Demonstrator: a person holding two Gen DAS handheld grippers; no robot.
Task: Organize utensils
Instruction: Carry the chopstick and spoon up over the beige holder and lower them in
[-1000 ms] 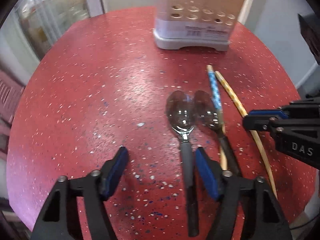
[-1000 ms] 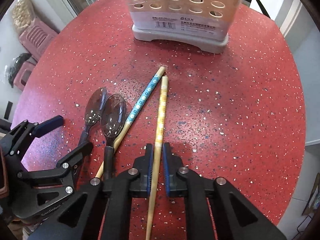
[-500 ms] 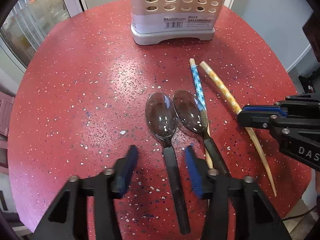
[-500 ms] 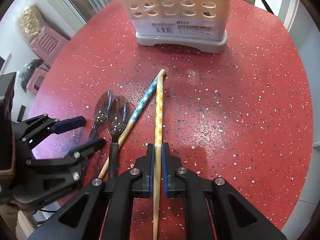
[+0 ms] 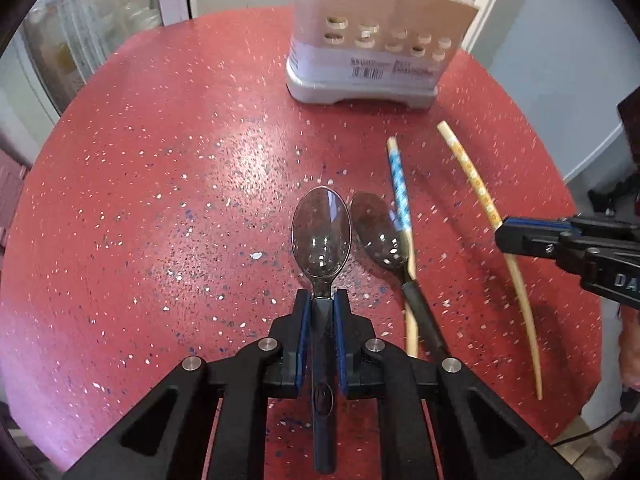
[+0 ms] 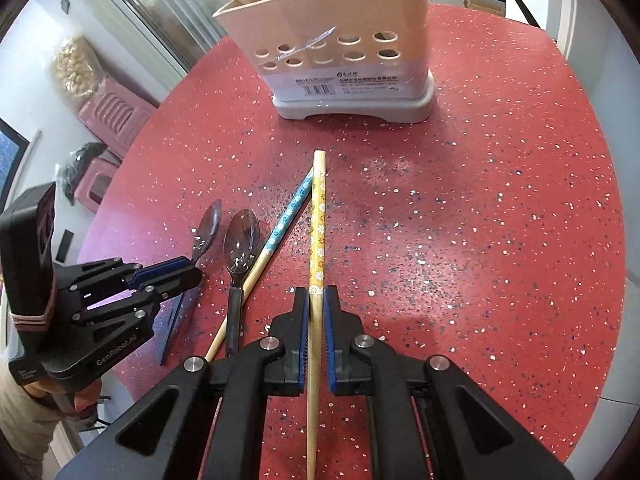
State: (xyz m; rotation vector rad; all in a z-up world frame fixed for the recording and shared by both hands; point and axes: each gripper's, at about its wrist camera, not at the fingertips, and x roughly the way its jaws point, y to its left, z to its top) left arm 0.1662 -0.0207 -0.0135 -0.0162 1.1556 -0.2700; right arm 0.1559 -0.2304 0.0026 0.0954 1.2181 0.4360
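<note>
My left gripper is shut on the dark handle of a clear grey spoon, held above the red table. A second spoon lies on the table beside it, with a blue-patterned chopstick across its right side. My right gripper is shut on a yellow-patterned chopstick, lifted off the table. It also shows in the left wrist view. The beige utensil holder stands at the back with utensils inside; it also shows in the left wrist view.
The red speckled round table carries everything. Pink stools stand on the floor to the left. A glass door is behind the table, and a white wall to the right.
My left gripper has closed on the left spoon's handle and raised it. My right gripper has lifted the yellow chopstick higher off the table.
</note>
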